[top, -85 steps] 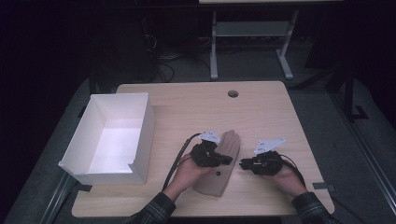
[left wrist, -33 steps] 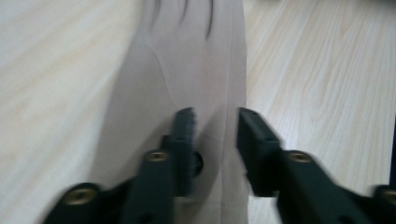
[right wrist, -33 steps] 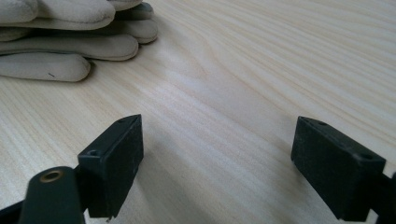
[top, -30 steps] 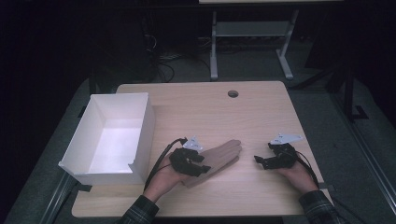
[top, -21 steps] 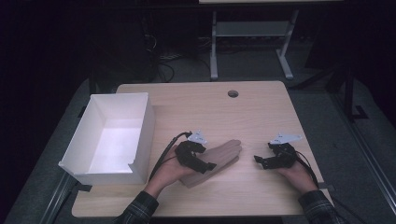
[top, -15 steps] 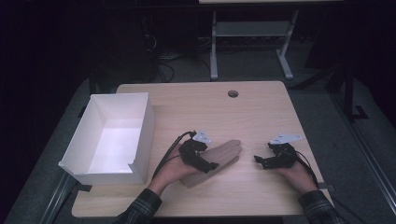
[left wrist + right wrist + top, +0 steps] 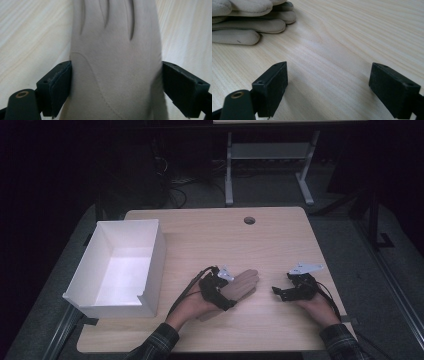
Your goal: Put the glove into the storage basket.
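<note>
Clearly the glove [image 7: 115, 65] is soft and light; low in the frame the left gripper [image 7: 116, 85], jaws just opened, straddles its palm, best pinched there. The right gripper [image 7: 328, 85] gapes, holding nothing.

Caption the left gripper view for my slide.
Open left hand-held gripper straddling a beige glove lying flat on the wooden table.

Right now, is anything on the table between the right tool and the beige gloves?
Nothing visible: only bare wooden table lies between the open right tool and the fingertips of the beige gloves.
</note>
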{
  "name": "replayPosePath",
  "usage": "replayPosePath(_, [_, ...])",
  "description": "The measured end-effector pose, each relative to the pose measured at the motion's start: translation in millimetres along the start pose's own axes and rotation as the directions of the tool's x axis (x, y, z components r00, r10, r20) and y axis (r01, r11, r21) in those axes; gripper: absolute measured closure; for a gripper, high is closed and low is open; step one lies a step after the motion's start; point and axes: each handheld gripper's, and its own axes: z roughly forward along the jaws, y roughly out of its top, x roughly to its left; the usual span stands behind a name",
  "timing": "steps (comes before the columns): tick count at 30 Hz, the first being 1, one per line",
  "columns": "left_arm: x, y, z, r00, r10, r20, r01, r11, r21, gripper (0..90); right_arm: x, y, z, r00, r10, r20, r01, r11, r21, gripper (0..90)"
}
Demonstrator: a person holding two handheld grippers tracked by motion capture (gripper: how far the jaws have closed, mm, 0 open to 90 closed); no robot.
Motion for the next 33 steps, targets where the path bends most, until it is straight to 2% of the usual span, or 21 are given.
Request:
replayPosePath(2, [-2.3,0.6,1.1,0.9995,0.023,-0.020,-0.022,0.9997,0.011,12.8,0.0,0.0,0.0,1.0000,0.000,0.000,0.000,1.0000,0.000,14.9])
replayPosePath(11, [-4.3,-1.0,0.4,0.9990,0.027,-0.034,-0.027,0.9996,0.008,15.0,0.0,0.0,0.0,1.0000,0.000,0.000,0.000,1.0000,0.000,14.9])
replayPosePath(16, [-4.5,-1.1,-3.9,0.9989,0.024,-0.040,-0.024,0.9997,0.007,29.1,0.0,0.0,0.0,1.0000,-0.001,0.000,0.001,1.0000,0.000,14.9])
replayPosePath(22, [-0.7,-1.4,-8.8,0.9991,-0.002,-0.042,0.003,1.0000,0.009,54.5,0.0,0.0,0.0,1.0000,0.000,0.000,0.000,1.0000,0.000,14.8])
replayPosePath(27, [3.8,-2.2,-10.7,0.9994,-0.029,-0.020,0.029,0.9996,0.004,65.2,0.1,0.1,0.2,1.0000,0.000,-0.001,0.000,1.0000,-0.001,14.8])
replayPosePath(33, [5.3,-1.6,-13.8,0.9988,-0.046,-0.017,0.046,0.9989,-0.008,69.6,0.1,0.1,0.2,1.0000,0.000,-0.001,0.000,1.0000,-0.001,14.8])
